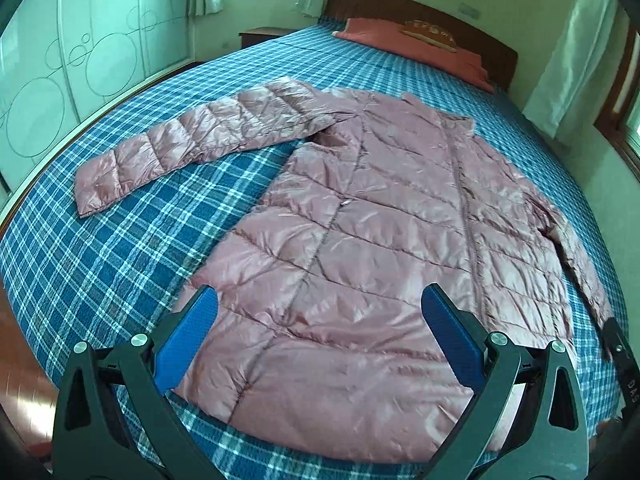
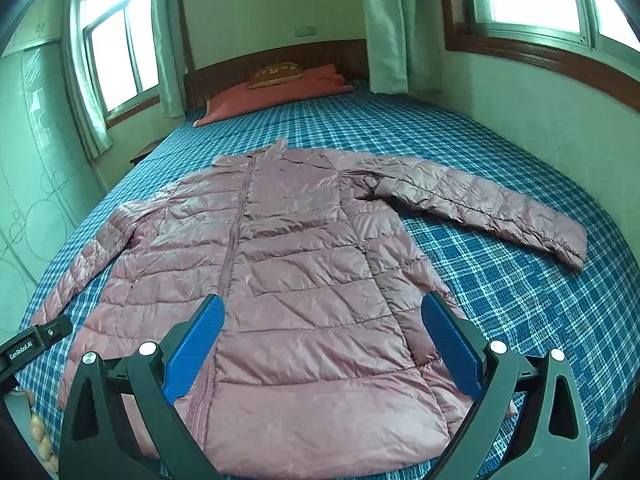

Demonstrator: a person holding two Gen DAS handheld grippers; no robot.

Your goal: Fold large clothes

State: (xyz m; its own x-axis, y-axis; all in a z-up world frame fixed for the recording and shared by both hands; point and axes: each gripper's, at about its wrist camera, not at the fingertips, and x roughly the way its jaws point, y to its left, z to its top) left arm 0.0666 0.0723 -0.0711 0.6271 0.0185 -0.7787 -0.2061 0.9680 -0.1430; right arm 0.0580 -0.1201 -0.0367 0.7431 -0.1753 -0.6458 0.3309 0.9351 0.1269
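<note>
Left wrist view: I see my left gripper (image 1: 320,340) released, its blue pads (image 1: 188,340) spread wide and hovering over the hem of the pink quilted jacket (image 1: 380,220), gripping nothing. The jacket lies flat, front up, on the blue plaid bedspread (image 1: 100,260), collar toward the dark wooden headboard (image 1: 420,20). One sleeve (image 1: 200,140) reaches out to the left across the bedspread and ends short of the bed's edge, with bare plaid around its cuff; the other sleeve (image 1: 576,264) runs down close beside the body. A red pillow (image 1: 420,46) sits at the headboard, well apart from the collar. Wooden floor (image 1: 24,360) shows past the near left bed corner. Right wrist view: my right gripper (image 2: 322,344) is likewise released, jaws apart over the hem (image 2: 320,440), holding nothing. Here the outstretched sleeve (image 2: 480,204) points right, with open bedspread (image 2: 540,312) between it and the wall-side edge. The zip line (image 2: 236,240) runs from collar to hem. The other gripper's black body (image 2: 28,348) enters at the left margin beside the tucked sleeve (image 2: 80,264).
</note>
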